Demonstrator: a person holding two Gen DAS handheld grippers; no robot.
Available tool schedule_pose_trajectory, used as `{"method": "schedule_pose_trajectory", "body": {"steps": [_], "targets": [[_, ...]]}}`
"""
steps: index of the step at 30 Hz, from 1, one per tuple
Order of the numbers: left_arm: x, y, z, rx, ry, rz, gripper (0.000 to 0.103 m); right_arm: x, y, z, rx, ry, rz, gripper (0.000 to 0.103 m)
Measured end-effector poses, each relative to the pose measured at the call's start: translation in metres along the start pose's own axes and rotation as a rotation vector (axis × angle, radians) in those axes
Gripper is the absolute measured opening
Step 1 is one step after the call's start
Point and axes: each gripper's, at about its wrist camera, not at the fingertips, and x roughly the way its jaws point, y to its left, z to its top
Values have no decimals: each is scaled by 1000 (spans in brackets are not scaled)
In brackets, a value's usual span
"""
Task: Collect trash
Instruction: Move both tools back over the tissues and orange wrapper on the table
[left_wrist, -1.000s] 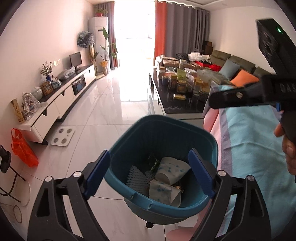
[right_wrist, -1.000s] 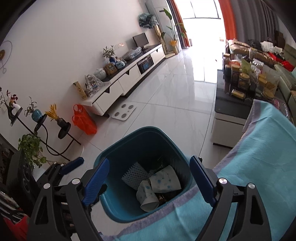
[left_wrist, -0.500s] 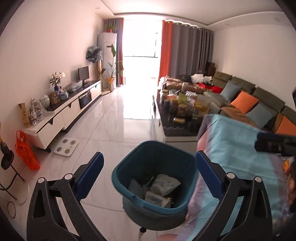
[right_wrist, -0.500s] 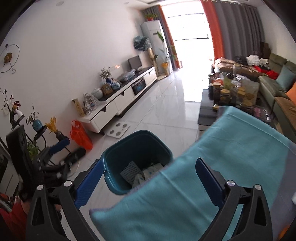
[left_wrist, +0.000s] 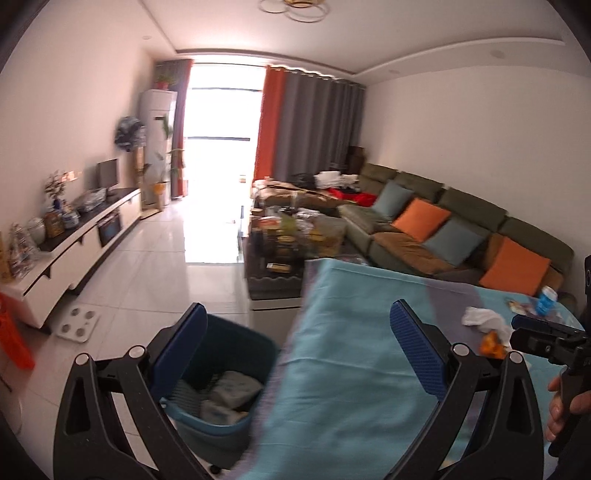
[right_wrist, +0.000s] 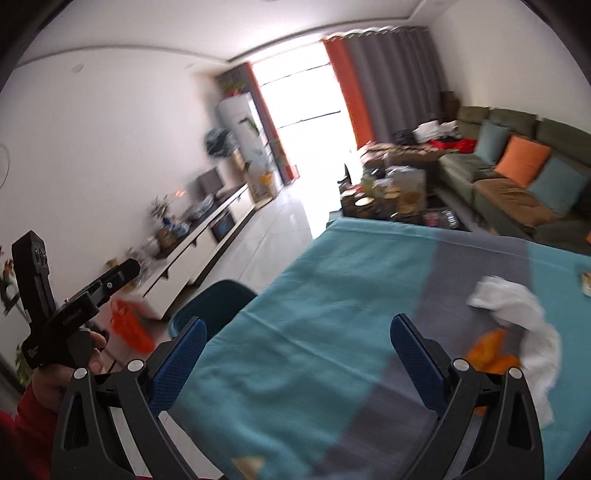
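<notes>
Right wrist view: surface (right_wrist: 332, 302) under a teal-and-grey cloth, blurred. Teal bin (left_wrist: 221, 369) on the floor at its edge, holding paper cups. White tissue (right_wrist: 517, 314) lies touching an orange wrapper (right_wrist: 491, 350), right of the right claw (right_wrist: 295, 360). Both claws released, empty; left claw (left_wrist: 295, 343) too. Risks: pinching the cloth along with the tissue; wrapper sliding away.

The left gripper (left_wrist: 299, 350) hung wide open and empty over the edge of a table with a teal cloth (left_wrist: 354, 369). Below its left finger stood a teal bin (left_wrist: 236, 350) with paper trash inside. A crumpled white tissue (left_wrist: 482, 317) and an orange scrap (left_wrist: 491, 343) lay on the cloth near the right gripper (left_wrist: 546, 334).
</notes>
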Motion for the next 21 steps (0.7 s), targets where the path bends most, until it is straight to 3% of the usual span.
{"method": "schedule_pose_trajectory", "body": {"steps": [12,21], "targets": [[6,-96,-19,82,46,-202,98,-86,-25,-38,8,-197,-221,96],[33,-173,-25,228,54,-343,98,-107,-76,-54,90,-199,-368,96]]}}
